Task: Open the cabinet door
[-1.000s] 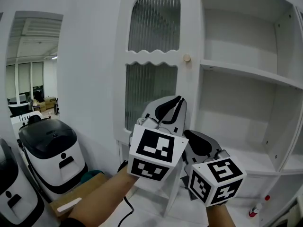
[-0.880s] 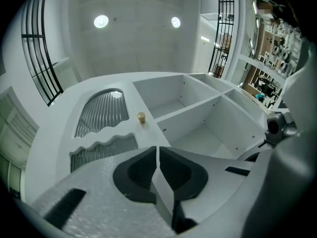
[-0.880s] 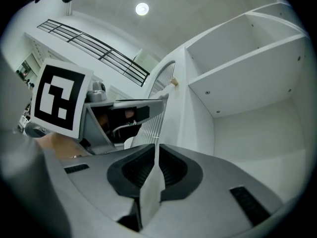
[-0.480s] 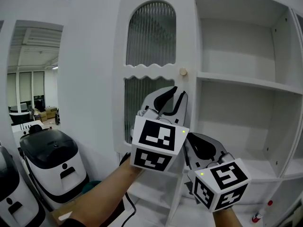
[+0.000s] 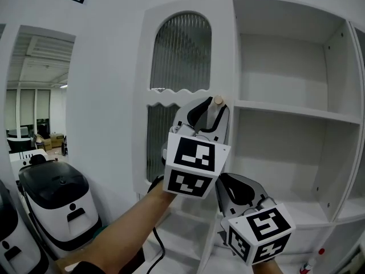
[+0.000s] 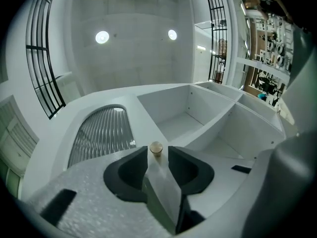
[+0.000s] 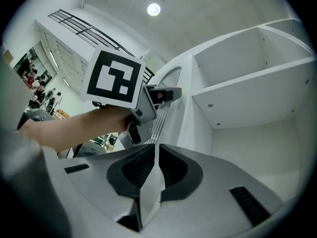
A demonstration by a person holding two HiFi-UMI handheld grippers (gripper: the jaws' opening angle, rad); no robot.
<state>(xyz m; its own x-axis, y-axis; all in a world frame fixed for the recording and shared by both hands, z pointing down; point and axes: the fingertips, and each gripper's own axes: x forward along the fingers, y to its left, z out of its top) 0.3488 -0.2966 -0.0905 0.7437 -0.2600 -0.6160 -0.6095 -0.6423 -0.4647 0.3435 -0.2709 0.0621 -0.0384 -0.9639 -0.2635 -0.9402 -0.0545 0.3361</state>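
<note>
The white cabinet door (image 5: 179, 56) has two ribbed glass panes and a small round wooden knob (image 5: 218, 100) on its right edge. My left gripper (image 5: 211, 108) is raised in front of that knob. Its jaws have just been opening and stand open. In the left gripper view the knob (image 6: 156, 148) sits at the tips of the left gripper (image 6: 158, 157), in the gap, with neither pad pressing on it. My right gripper (image 5: 231, 187) hangs lower and to the right, shut with nothing in it. In the right gripper view the right gripper (image 7: 155, 150) looks up at the left one (image 7: 158, 95).
Open white shelves (image 5: 296, 110) fill the cabinet to the right of the door. A white machine with a black lid (image 5: 54, 190) stands low at the left, under a mirror-like panel (image 5: 34, 96). A black cable (image 5: 157, 250) hangs below my left arm.
The left gripper has risen up the door to the knob, and its jaws have gone from shut to open. The right gripper has stayed low and shut.
</note>
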